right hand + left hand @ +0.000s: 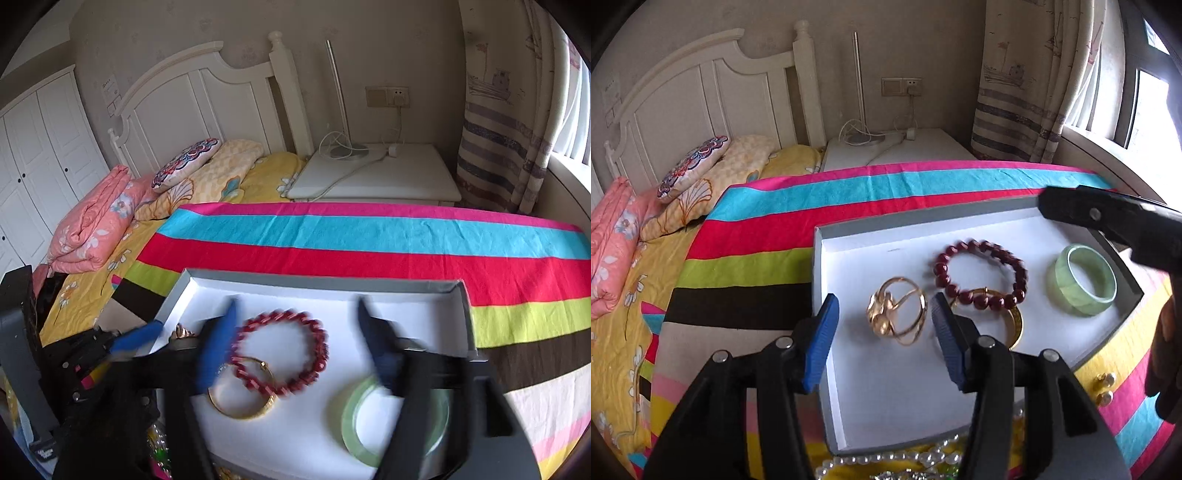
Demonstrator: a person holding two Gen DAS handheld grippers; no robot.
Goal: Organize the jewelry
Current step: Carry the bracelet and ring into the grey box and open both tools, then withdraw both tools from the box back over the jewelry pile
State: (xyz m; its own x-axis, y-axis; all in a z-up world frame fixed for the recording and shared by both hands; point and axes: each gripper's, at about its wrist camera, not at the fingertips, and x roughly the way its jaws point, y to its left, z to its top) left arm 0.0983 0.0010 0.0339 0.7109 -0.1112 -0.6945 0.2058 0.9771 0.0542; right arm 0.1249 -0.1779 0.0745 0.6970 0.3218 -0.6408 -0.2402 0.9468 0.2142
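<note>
Jewelry sits mostly inside the shallow white box [827, 295], which lies on a striped cloth [757, 236] of pink, turquoise, red, green, brown and cream spread over a bed with a yellow floral sheet [613, 332]. I can see a white headboard [701, 92], a folded pink quilt [96, 229], 2 pillows stacked by the headboard, a white nightstand [406, 177] carrying a slim lamp [338, 96] and cables, a wall socket [388, 96], a striped curtain [502, 147] and white wardrobe doors [40, 140] at the far left. I count 4 pieces in the box: 1 gold wire bracelet with a flower [897, 312], 1 dark red bead bracelet [979, 273], 1 gold bangle [242, 391] partly under the beads, and 1 pale green jade bangle [1084, 280] nearest the right wall. Outside the box, on the cloth at the near edge, lie 1 strand of white pearls [894, 458] and 2 small gold bead earrings [1106, 387]. My left gripper [884, 328] hovers spread wide above the flower bracelet, grasping nothing. My right gripper [297, 332] is likewise spread apart, blurred, over the red beads and the jade bangle, and holds nothing.
</note>
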